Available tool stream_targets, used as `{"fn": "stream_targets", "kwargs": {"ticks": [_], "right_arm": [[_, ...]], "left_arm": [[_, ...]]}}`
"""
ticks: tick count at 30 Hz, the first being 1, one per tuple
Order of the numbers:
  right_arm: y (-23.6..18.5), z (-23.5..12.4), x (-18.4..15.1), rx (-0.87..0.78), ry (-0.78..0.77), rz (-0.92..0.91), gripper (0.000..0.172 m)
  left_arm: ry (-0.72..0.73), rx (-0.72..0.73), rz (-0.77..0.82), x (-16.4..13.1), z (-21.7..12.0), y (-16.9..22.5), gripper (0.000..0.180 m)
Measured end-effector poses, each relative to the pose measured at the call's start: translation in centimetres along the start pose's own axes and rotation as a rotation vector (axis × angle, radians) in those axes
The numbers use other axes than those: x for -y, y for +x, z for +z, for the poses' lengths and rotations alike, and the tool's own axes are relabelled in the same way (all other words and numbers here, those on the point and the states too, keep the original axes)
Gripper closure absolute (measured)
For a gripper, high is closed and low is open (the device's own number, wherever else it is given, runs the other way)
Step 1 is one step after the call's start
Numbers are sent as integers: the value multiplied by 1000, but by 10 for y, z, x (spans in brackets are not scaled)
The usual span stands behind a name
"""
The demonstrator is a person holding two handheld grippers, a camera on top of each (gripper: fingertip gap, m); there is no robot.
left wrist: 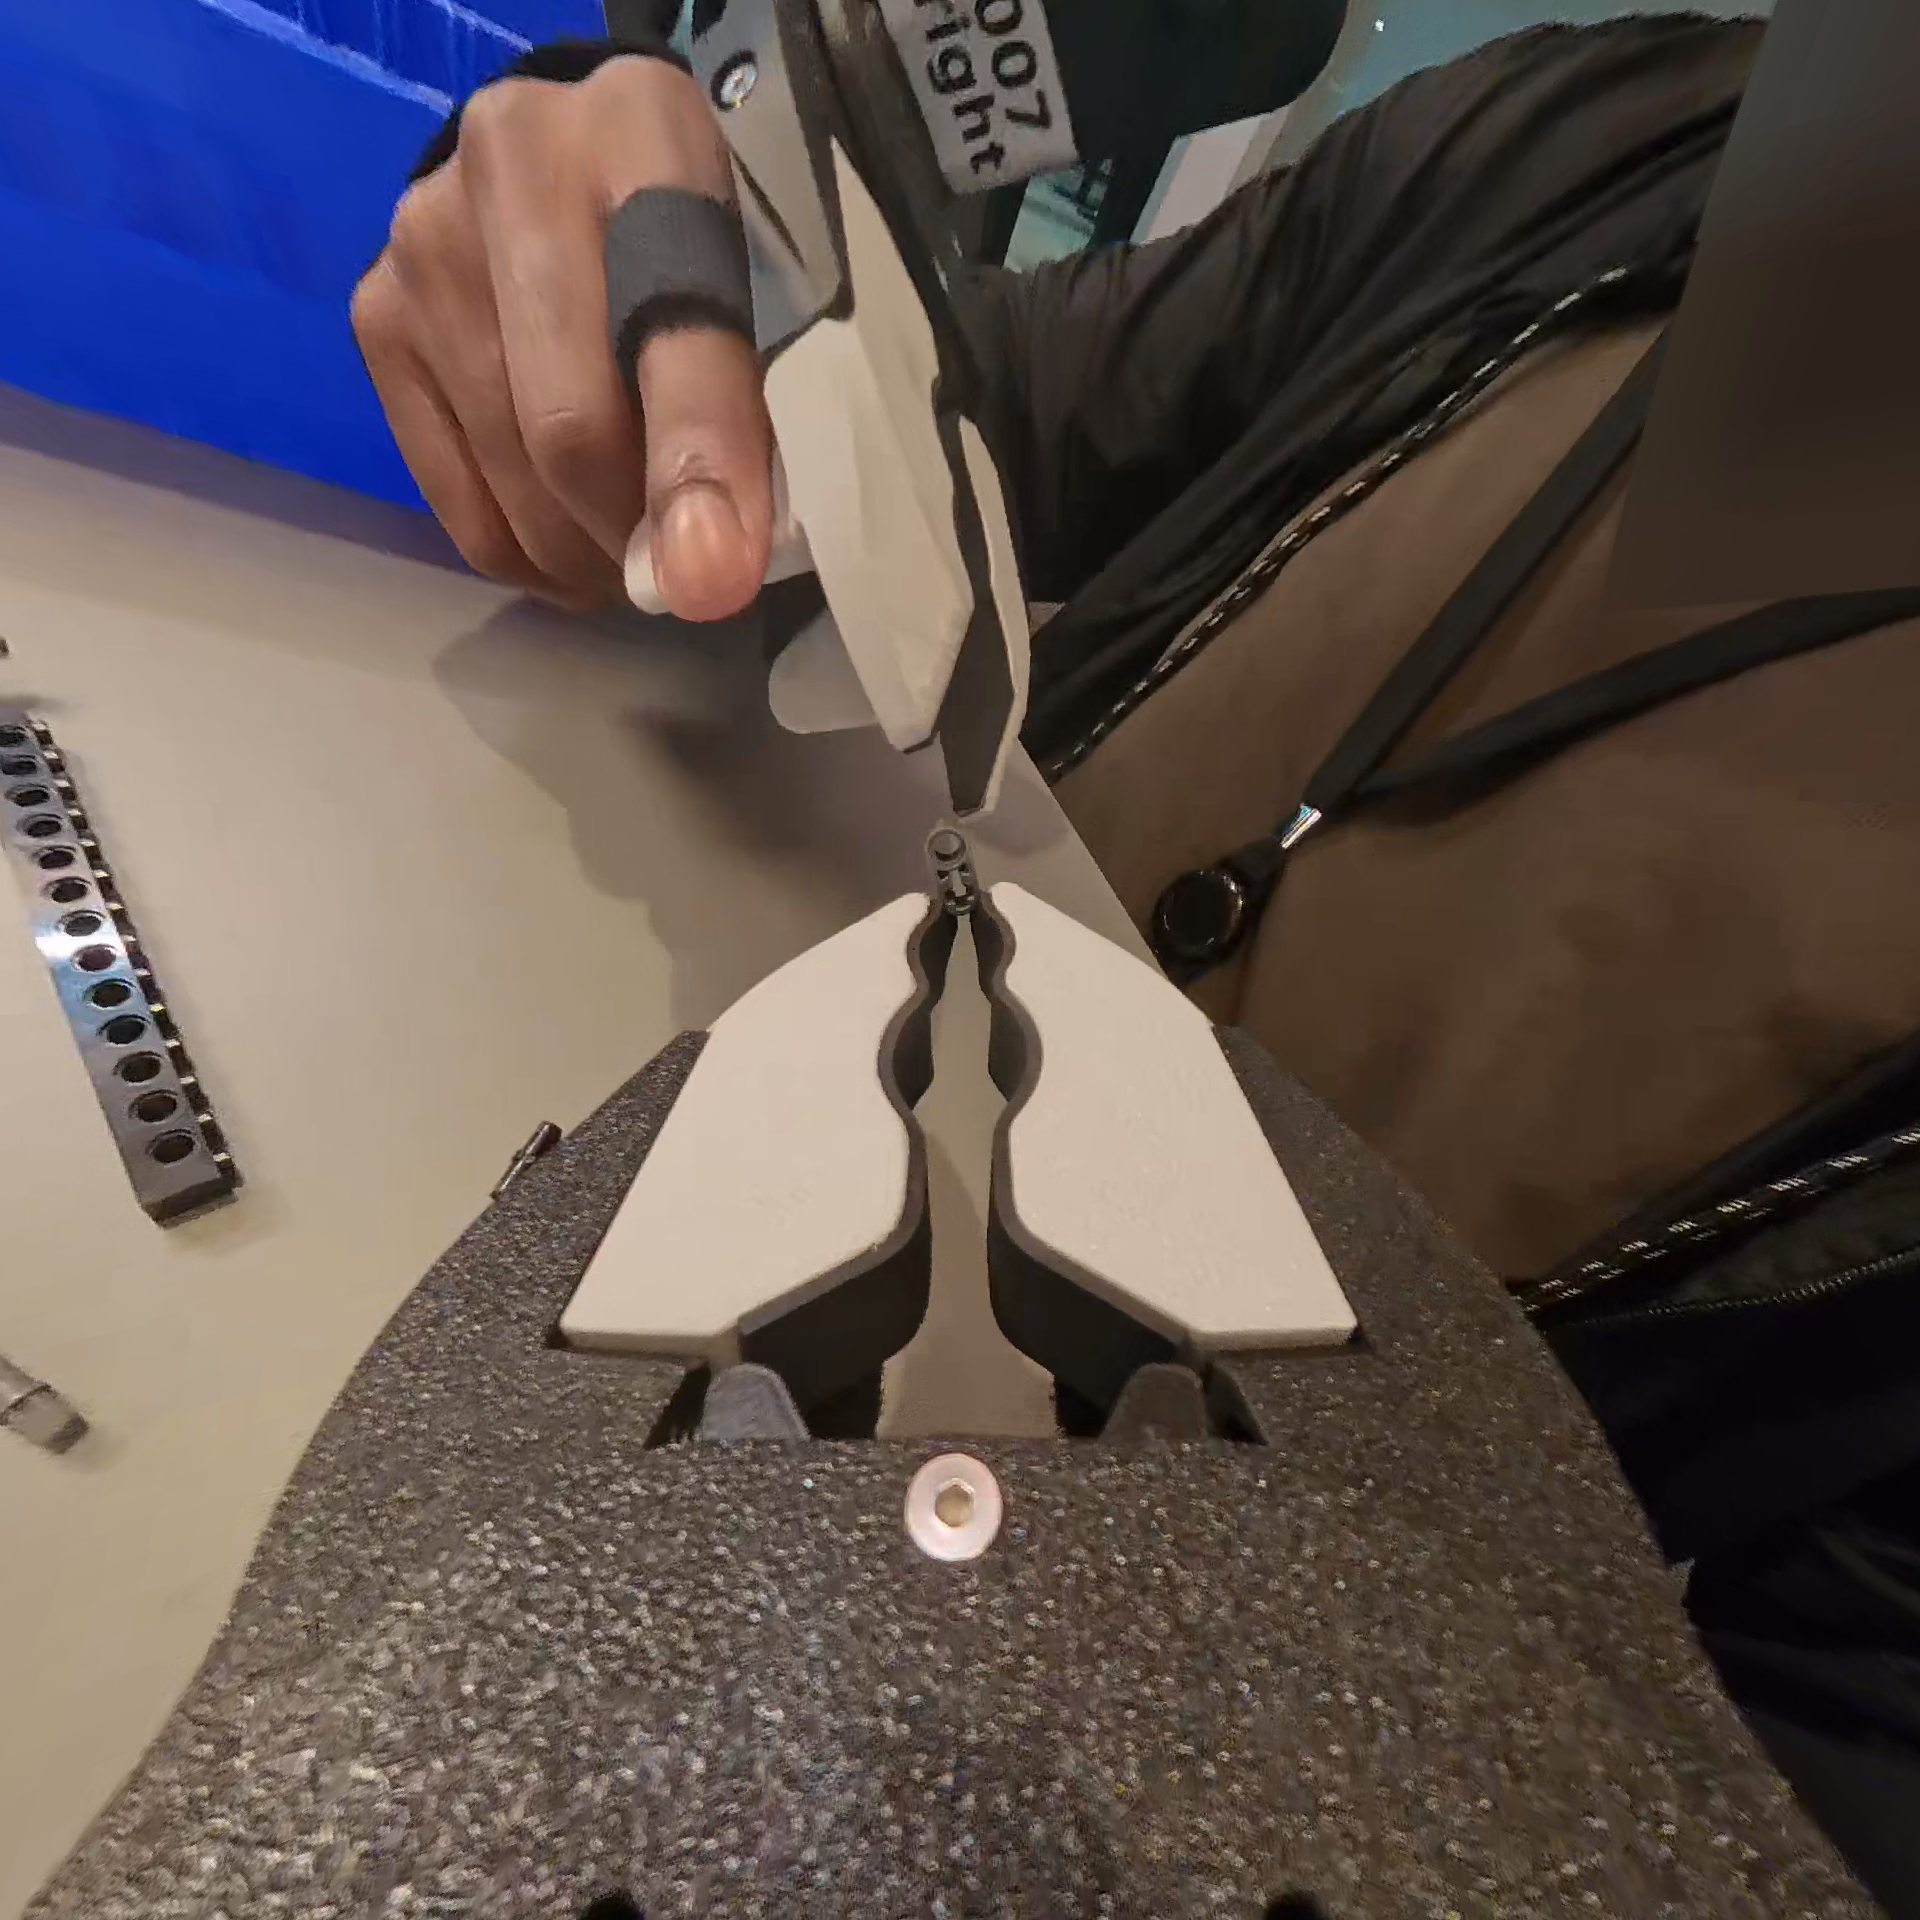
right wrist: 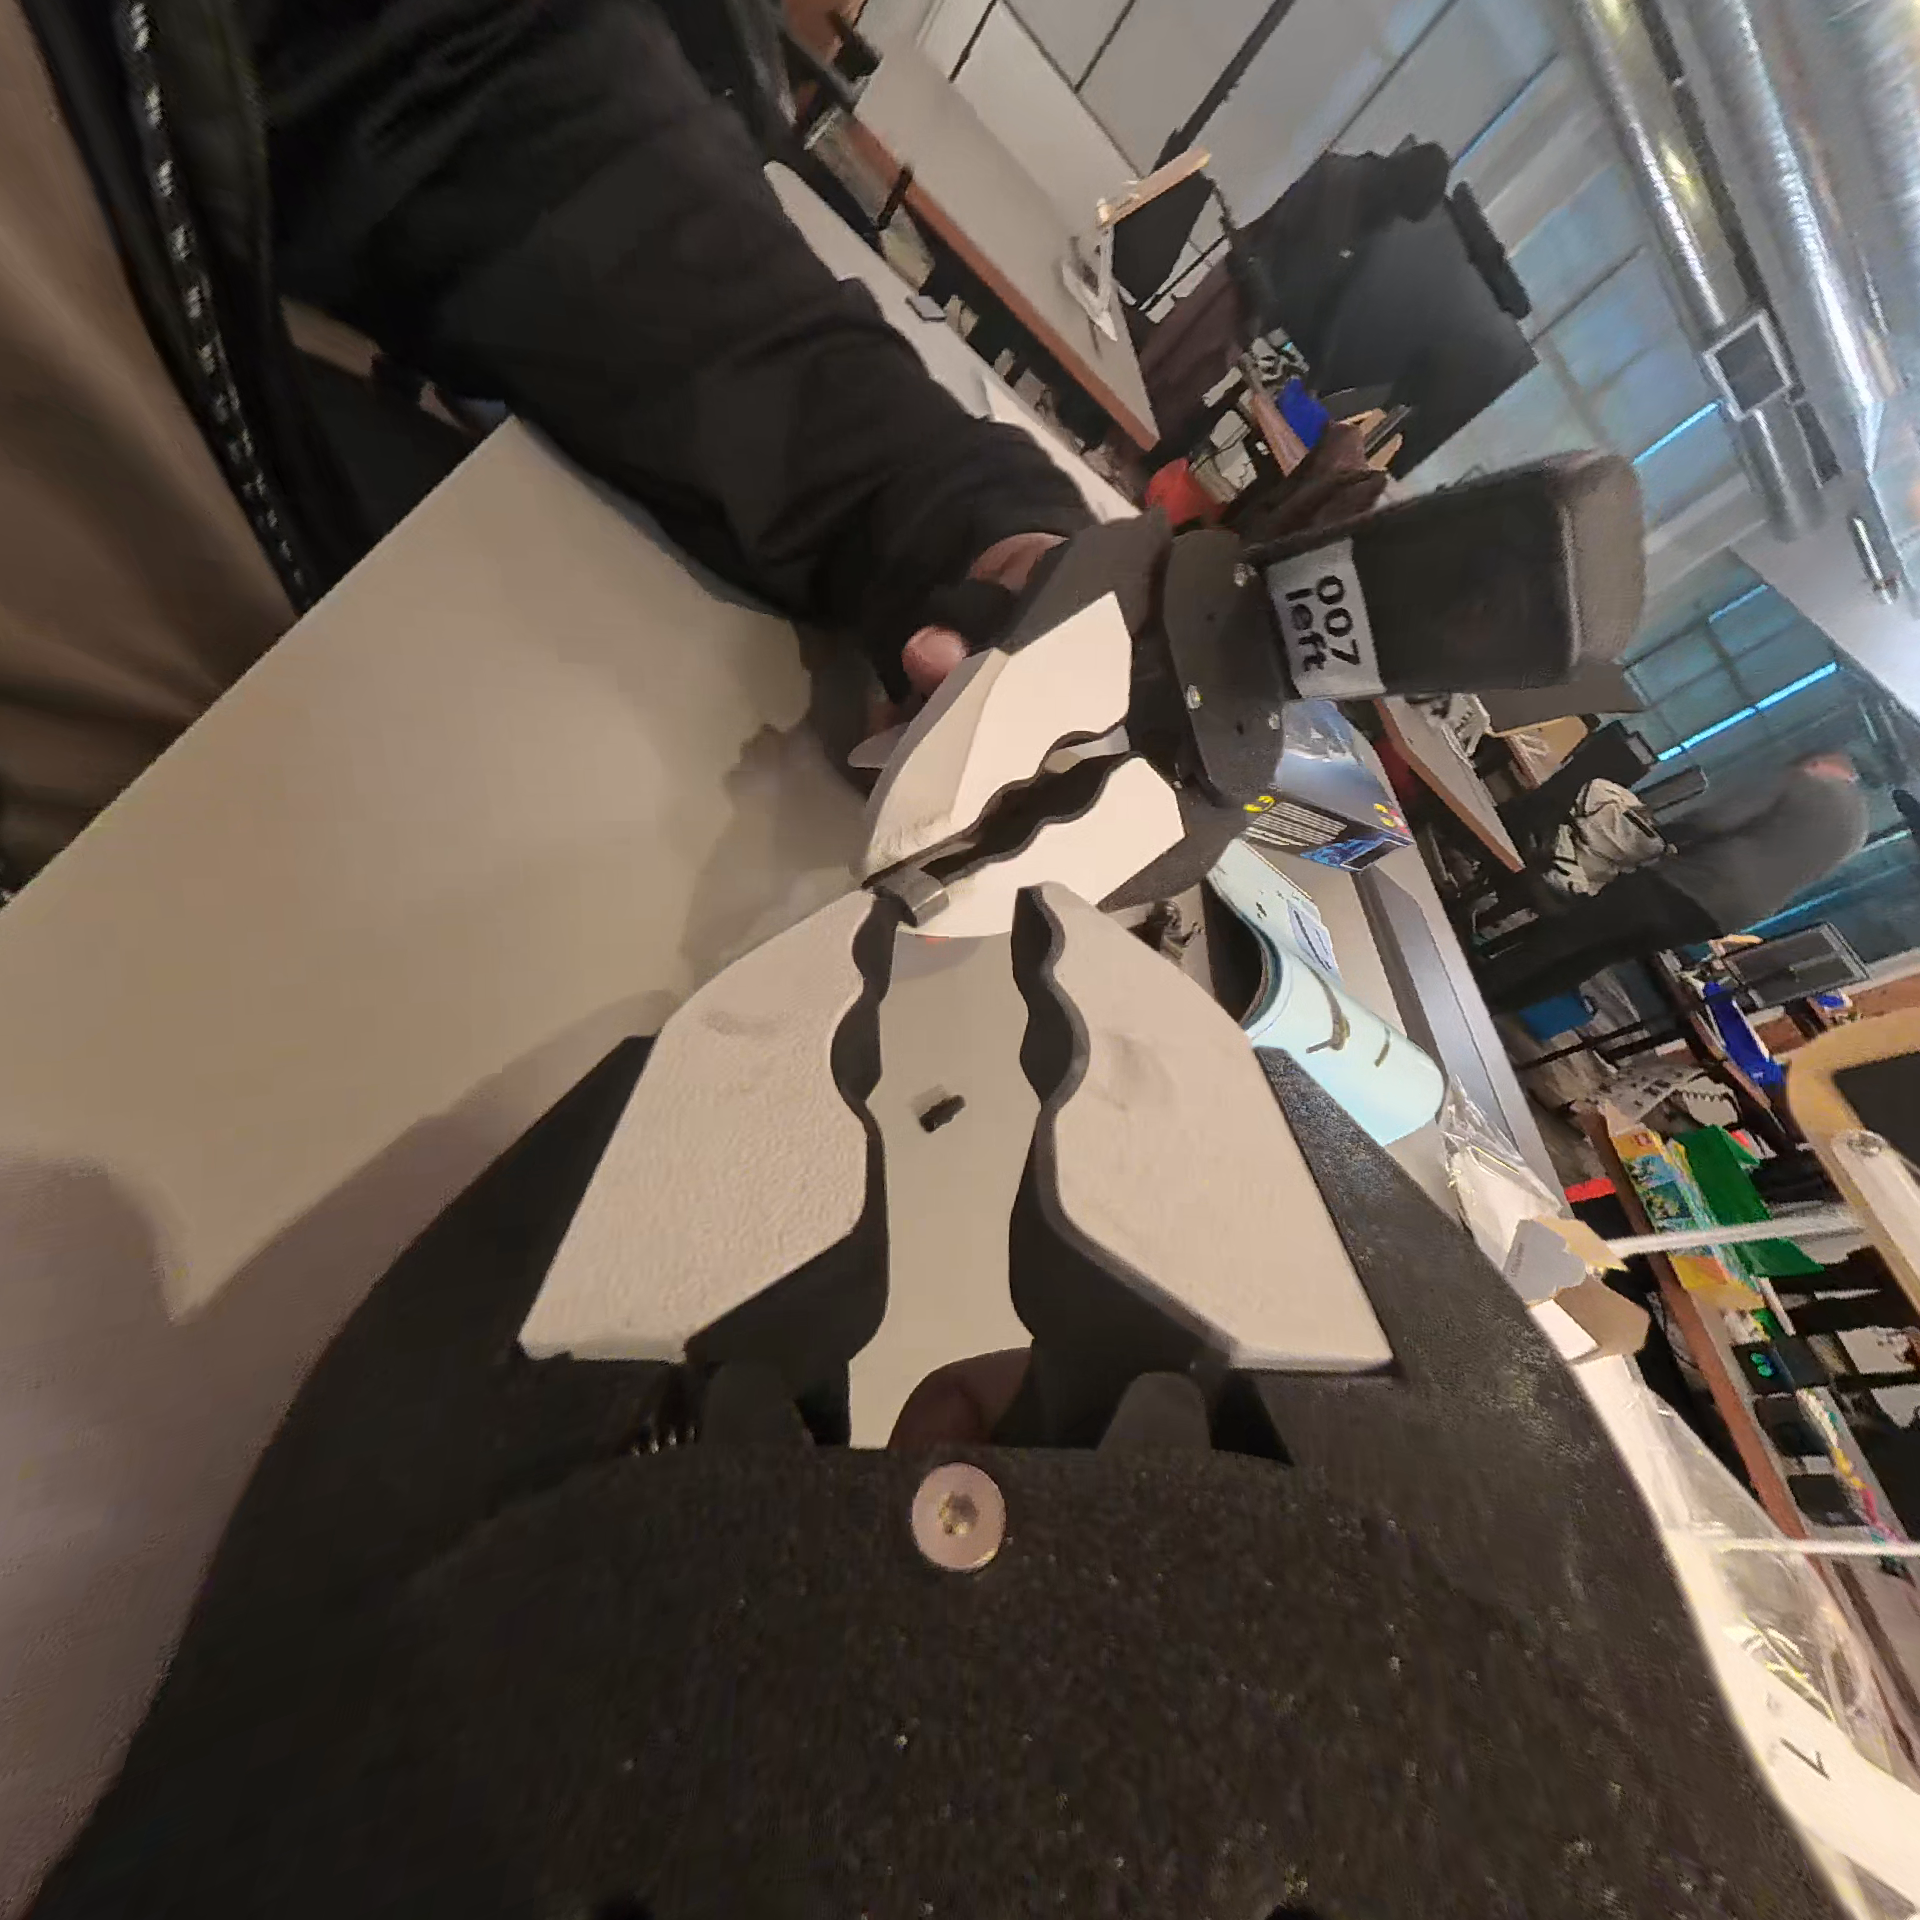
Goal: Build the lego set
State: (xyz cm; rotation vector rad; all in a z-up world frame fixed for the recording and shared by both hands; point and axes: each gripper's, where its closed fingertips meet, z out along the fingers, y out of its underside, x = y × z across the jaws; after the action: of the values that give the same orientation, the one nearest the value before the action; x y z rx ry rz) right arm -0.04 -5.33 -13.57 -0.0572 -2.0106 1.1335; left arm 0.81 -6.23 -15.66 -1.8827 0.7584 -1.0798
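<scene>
In the left wrist view my left gripper (left wrist: 958,902) is shut on a small dark grey pin-like piece (left wrist: 948,854), which sticks out past the fingertips above the beige table (left wrist: 364,831). My right gripper (left wrist: 971,800) comes down from above, held by a hand, and its tip sits just over the piece's round end. In the right wrist view my right gripper (right wrist: 951,914) is open with nothing pressed between its pads. The left gripper (right wrist: 894,878) meets it tip to tip. The small grey piece (right wrist: 923,894) lies beside my right gripper's left fingertip (right wrist: 873,925).
A black perforated strip (left wrist: 104,966) lies on the table at the left and a blue bin (left wrist: 208,208) stands behind it. A small dark pin (right wrist: 938,1114) lies on the table. The person's dark jacket (left wrist: 1351,312) is close on the right. A light blue object (right wrist: 1340,1029) lies beyond. Only a small space, under 4 cm, lies between the two pairs of fingers.
</scene>
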Motion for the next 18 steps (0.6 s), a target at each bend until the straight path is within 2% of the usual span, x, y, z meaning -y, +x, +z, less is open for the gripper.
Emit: {"fn": "stream_targets", "kwargs": {"ticks": [9, 18], "right_arm": [[-22, 6, -10, 102, -62, -69, 152], [-28, 11, -11, 105, -78, -114, 162]], "left_arm": [[-65, -37, -21, -10, 8, 5, 175], [-117, -28, -38, -17, 13, 3, 175]]}}
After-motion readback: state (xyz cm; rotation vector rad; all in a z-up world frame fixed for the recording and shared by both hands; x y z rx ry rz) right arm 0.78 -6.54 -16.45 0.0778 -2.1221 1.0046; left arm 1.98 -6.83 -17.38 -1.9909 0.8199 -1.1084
